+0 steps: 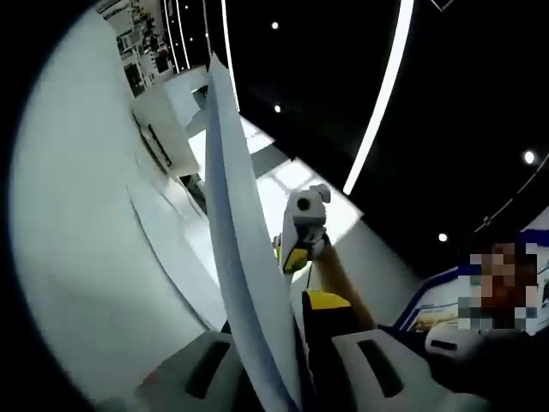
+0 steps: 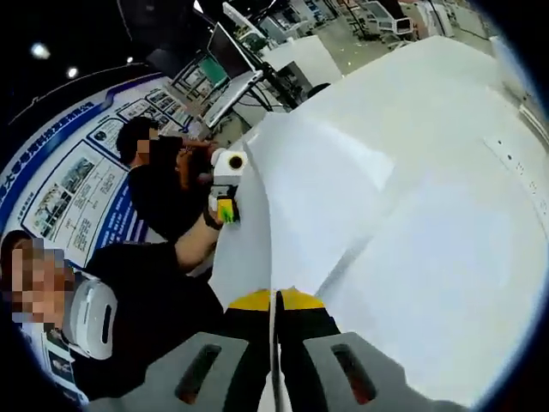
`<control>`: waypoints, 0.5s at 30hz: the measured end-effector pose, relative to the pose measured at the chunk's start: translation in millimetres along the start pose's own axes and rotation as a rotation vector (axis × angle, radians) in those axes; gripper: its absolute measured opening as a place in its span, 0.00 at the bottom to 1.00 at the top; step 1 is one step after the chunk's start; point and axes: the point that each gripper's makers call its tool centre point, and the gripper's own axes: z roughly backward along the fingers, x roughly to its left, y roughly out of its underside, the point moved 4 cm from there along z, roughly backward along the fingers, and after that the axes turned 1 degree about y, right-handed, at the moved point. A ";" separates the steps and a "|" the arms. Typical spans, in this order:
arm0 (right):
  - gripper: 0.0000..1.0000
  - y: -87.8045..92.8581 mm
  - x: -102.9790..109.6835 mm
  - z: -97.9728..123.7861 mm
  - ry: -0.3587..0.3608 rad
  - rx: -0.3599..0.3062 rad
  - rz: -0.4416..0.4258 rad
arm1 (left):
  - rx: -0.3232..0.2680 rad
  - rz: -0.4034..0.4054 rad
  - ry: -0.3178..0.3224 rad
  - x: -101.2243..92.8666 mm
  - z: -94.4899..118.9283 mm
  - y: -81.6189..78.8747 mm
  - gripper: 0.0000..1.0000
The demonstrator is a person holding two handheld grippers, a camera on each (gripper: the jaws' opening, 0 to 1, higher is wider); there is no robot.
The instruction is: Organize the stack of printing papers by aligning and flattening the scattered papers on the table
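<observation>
Above the table (image 2: 446, 257) | both hand-held grippers (image 2: 274, 300) (image 1: 292, 343) clamp the upright papers (image 2: 317, 189) edge

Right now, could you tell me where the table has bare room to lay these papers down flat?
The white table is bare to the right of the held papers, out toward its far edge. It is crowded on the other side, where the left gripper and a person's sleeve close in. Both grippers clamp the papers.
</observation>
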 end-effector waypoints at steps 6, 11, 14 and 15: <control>0.00 -9.7 1.0 -6.7 -0.008 0.006 0.002 | 0.003 -0.008 -0.001 0.1 -0.5 0.4 0.13; 0.00 -18.0 0.7 -12.4 0.000 0.017 0.010 | 0.003 -0.007 0.001 -0.2 -0.9 0.9 0.13; 0.00 -23.6 1.1 -12.8 0.002 0.012 0.012 | 0.003 -0.007 0.001 -0.4 -1.1 1.1 0.13; 0.00 -24.1 1.2 -12.8 0.002 0.012 0.012 | 0.004 -0.007 0.001 -0.5 -1.2 1.2 0.13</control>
